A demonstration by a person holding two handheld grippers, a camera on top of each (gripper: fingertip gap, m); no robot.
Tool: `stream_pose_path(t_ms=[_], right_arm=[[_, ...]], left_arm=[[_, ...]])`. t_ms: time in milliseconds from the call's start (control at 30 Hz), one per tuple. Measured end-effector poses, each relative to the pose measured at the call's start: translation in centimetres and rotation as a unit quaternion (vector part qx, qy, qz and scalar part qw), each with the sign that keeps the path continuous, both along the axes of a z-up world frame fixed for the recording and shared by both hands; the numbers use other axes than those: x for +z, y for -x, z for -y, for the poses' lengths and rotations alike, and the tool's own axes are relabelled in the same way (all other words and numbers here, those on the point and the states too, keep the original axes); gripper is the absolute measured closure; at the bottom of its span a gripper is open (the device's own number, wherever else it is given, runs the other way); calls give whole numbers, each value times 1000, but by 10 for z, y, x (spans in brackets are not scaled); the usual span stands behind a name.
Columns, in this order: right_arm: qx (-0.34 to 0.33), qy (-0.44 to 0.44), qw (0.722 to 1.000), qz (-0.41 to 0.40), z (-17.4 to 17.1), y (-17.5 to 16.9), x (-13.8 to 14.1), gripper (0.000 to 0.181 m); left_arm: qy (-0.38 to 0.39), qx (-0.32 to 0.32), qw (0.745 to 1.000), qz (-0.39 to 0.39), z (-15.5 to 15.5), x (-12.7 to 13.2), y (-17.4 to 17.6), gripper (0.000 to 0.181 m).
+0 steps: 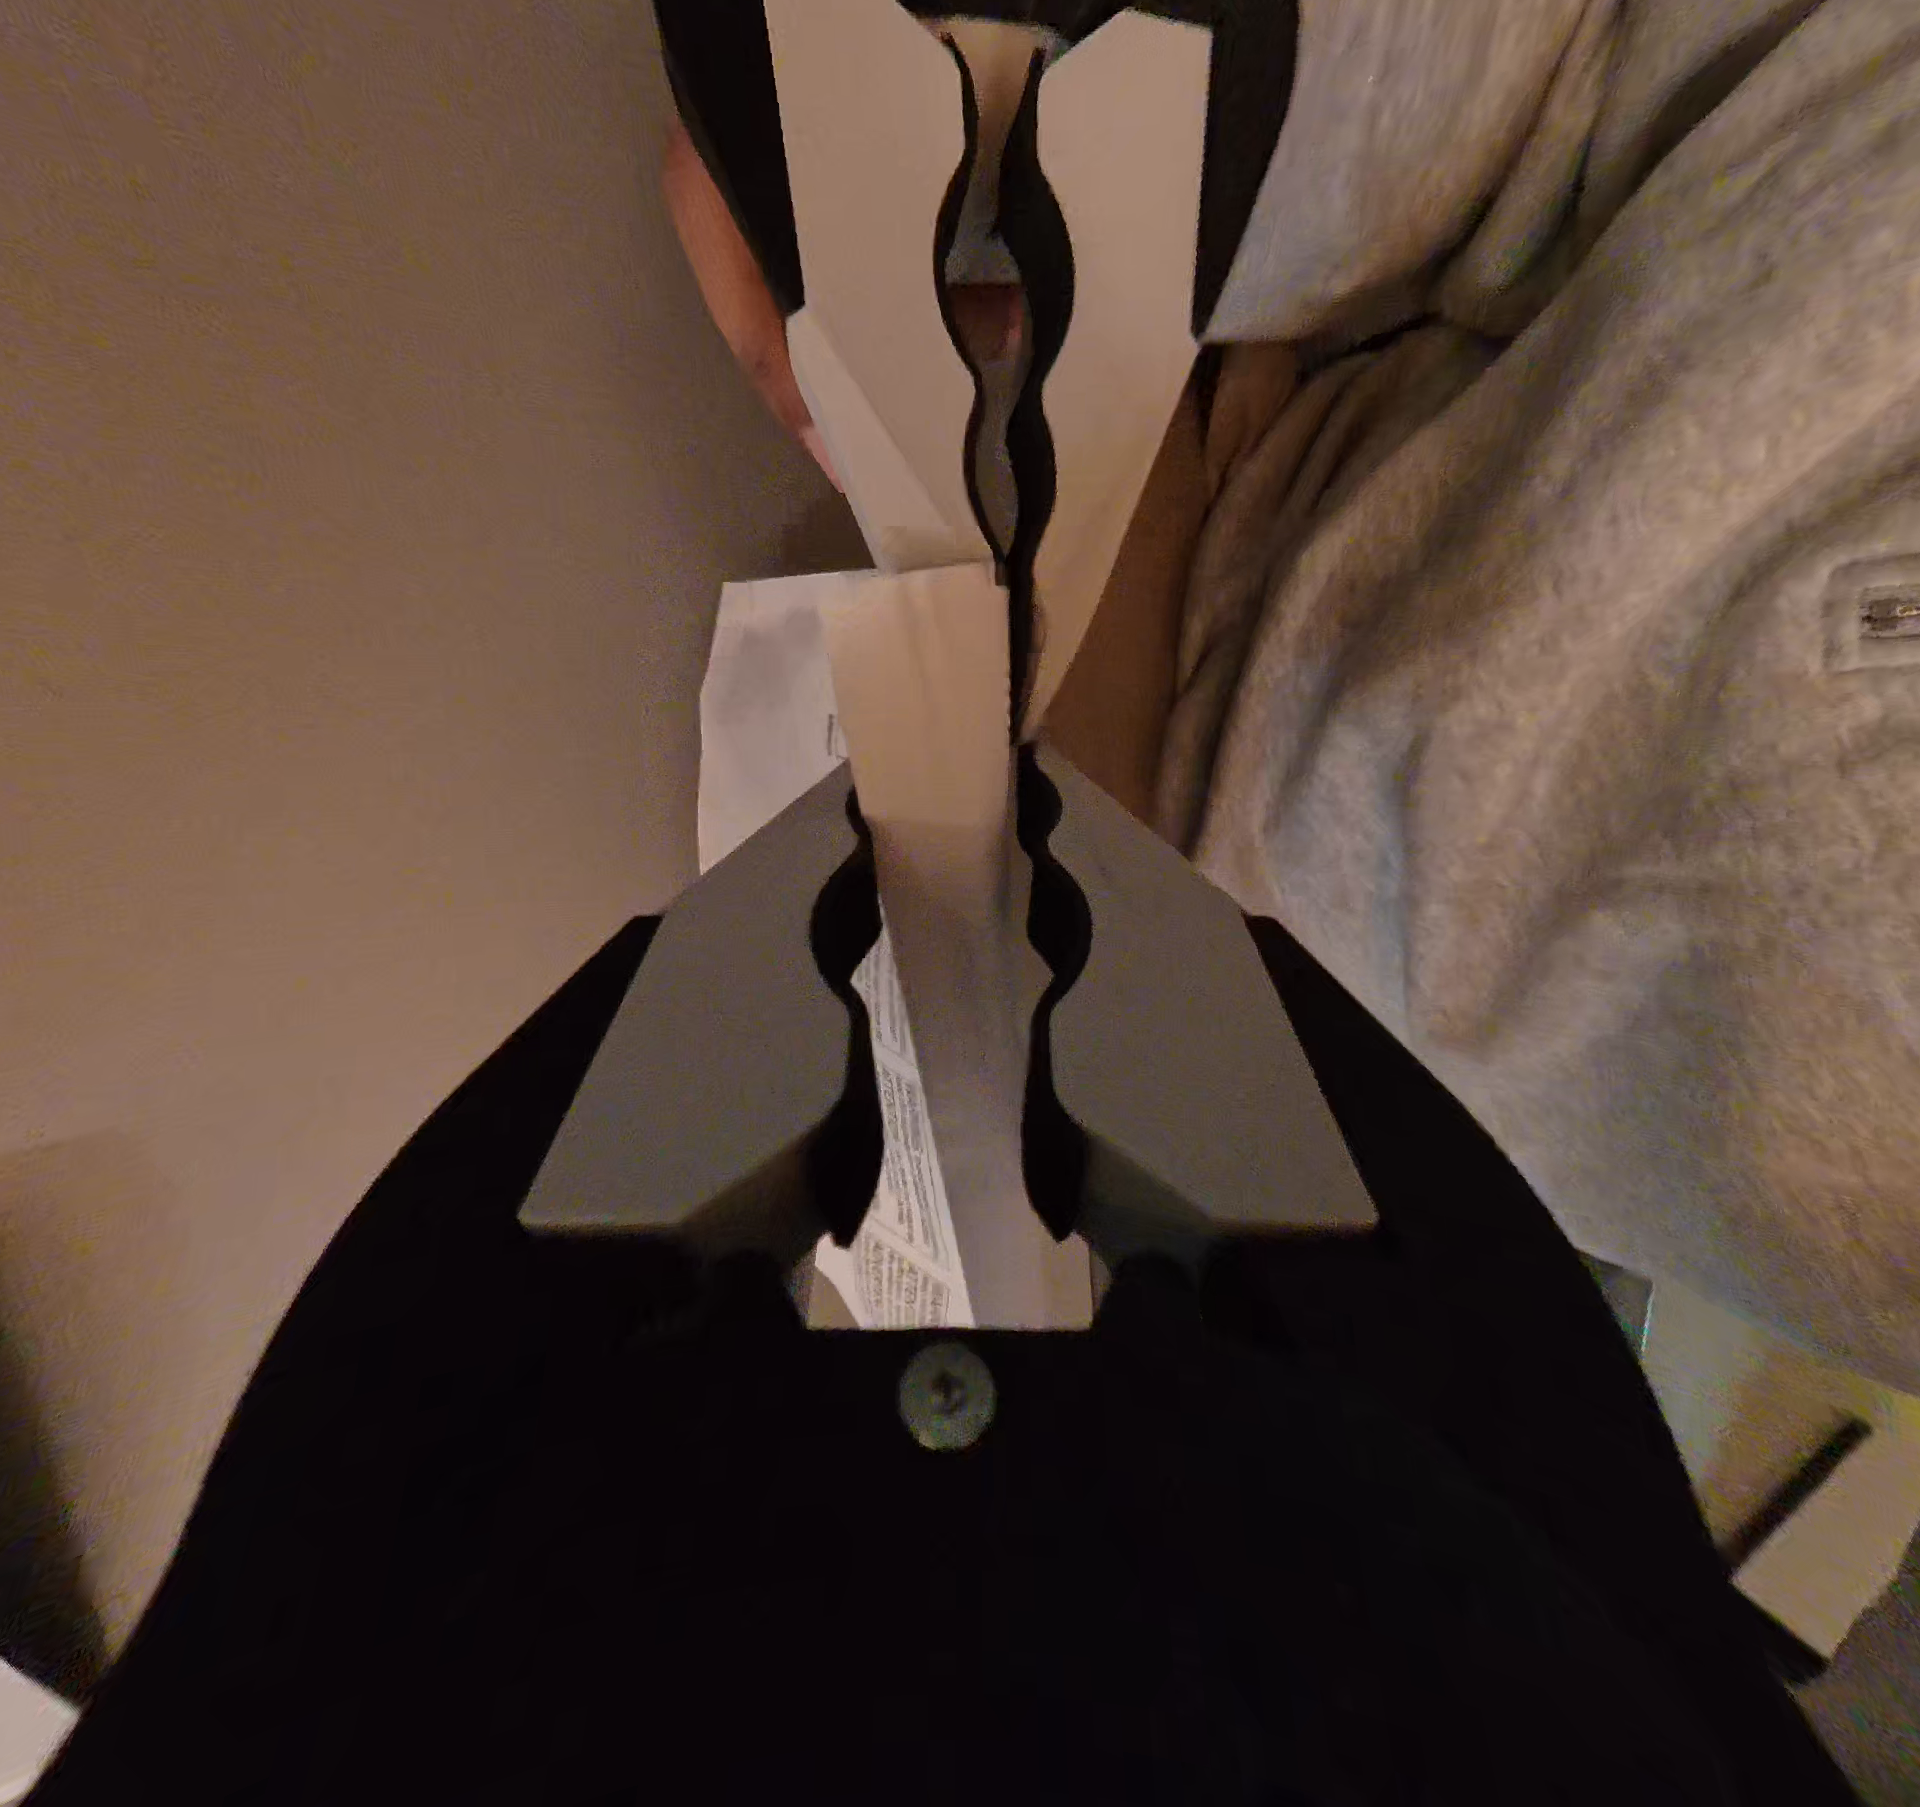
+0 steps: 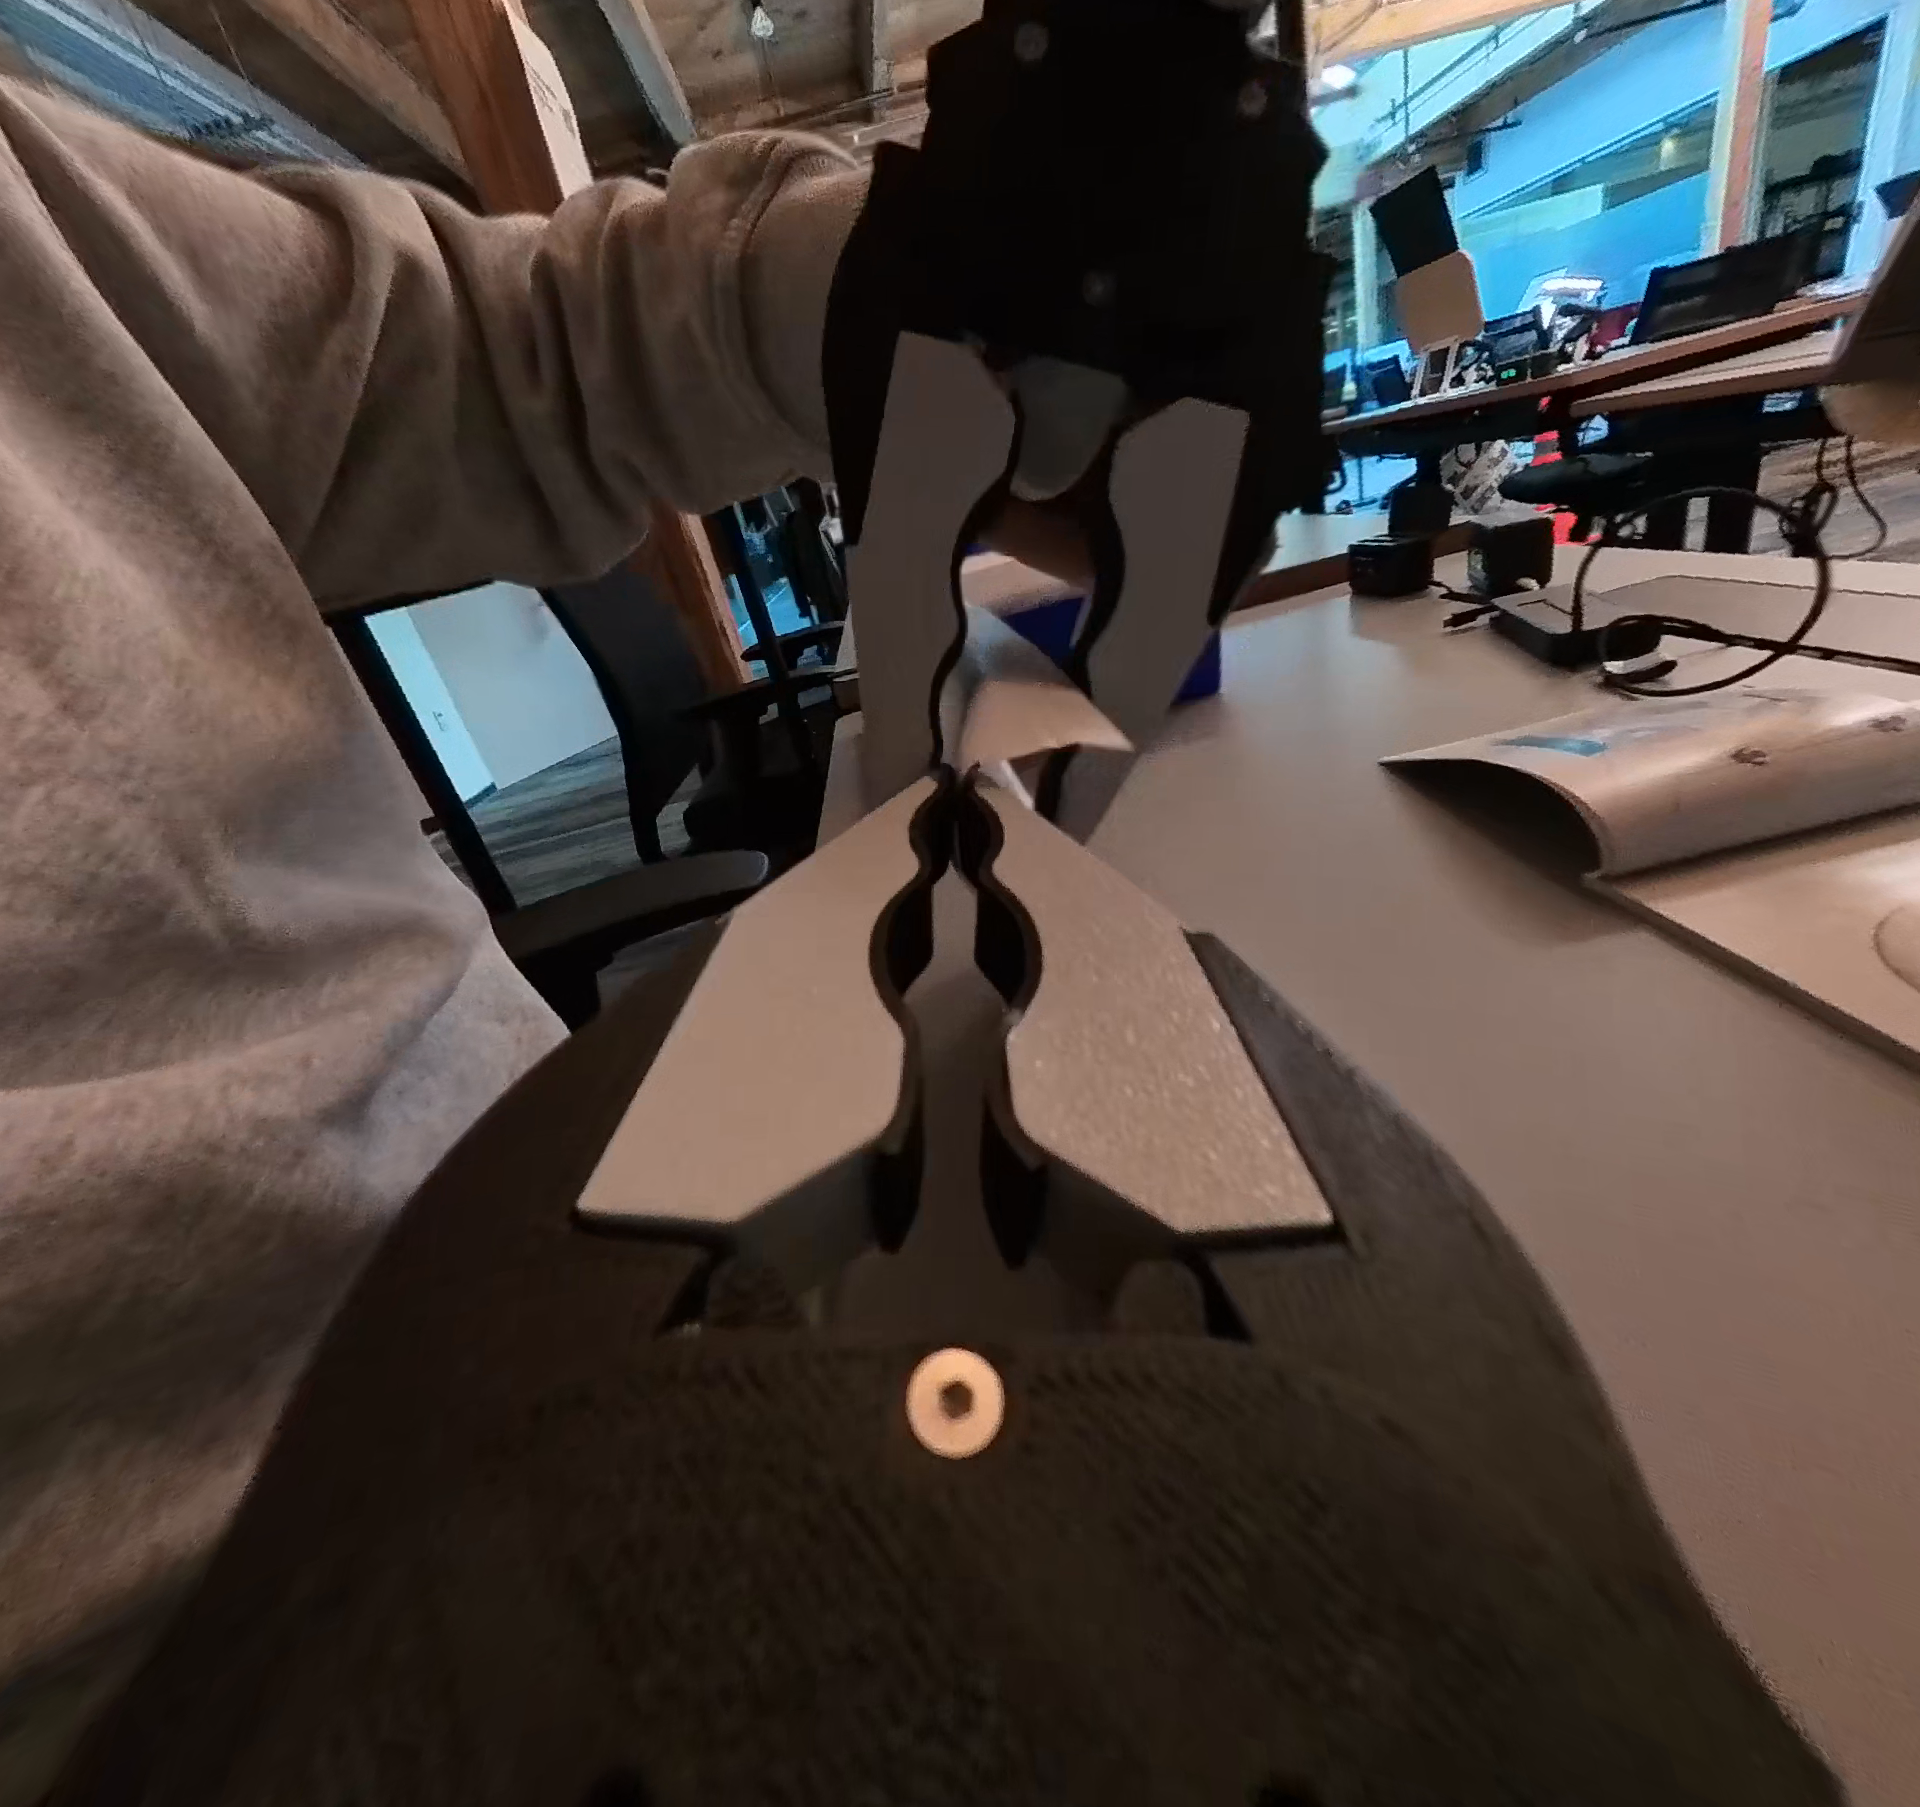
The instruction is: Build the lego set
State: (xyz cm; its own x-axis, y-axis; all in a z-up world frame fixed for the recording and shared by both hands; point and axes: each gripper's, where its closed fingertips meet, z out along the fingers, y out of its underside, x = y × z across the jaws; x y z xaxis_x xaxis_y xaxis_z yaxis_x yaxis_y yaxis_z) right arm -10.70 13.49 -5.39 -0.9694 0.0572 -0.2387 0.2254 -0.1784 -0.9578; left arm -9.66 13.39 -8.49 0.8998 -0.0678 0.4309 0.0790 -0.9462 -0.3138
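A white paper bag (image 1: 925,718) with printed text on one side hangs in the air between my two grippers, which face each other. My left gripper (image 1: 935,781) is shut on the bag, and both pads touch the bunched paper. In the right wrist view the left gripper (image 2: 997,760) comes down from above with a fold of the bag (image 2: 1039,708) between its fingers. My right gripper (image 2: 956,791) is shut on the bag's thin edge, fingertips pressed together. It also shows at the top of the left wrist view (image 1: 1003,573), pinching the paper.
A person's grey sleeve (image 2: 312,407) and sweatshirt (image 1: 1558,614) are close on one side. On the grey table (image 2: 1455,1134) lie an open booklet (image 2: 1662,770), a blue box (image 2: 1195,656) and a charger with cables (image 2: 1558,625). Office chairs (image 2: 623,884) stand beyond the table's edge.
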Motion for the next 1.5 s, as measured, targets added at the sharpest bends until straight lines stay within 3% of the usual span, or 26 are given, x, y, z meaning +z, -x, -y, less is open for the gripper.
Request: stream_pose_path(t_ms=[133, 400, 433, 900, 1200, 1500], right_arm=[[3, 9, 1000, 25, -1, 5, -1, 181], [50, -13, 996, 78, 12, -1, -10, 181], [47, -13, 996, 77, 13, -1, -11, 181], [11, 19, 997, 80, 6, 12, -7, 176], [38, 32, 995, 84, 5, 6, -2, 181], [95, 66, 983, 142, 3, 2, 4, 181]], left_arm=[[-43, 23, 999, -4, 4, 17, 6, 178], [-94, 17, 995, -30, -5, 22, 3, 171], [-89, 15, 995, -35, -6, 20, 4, 178], [-115, 47, 992, 3, -12, 24, 15, 181], [-137, 58, 989, 14, -8, 28, 10, 181], [-179, 28, 983, -21, -9, 33, 5, 181]])
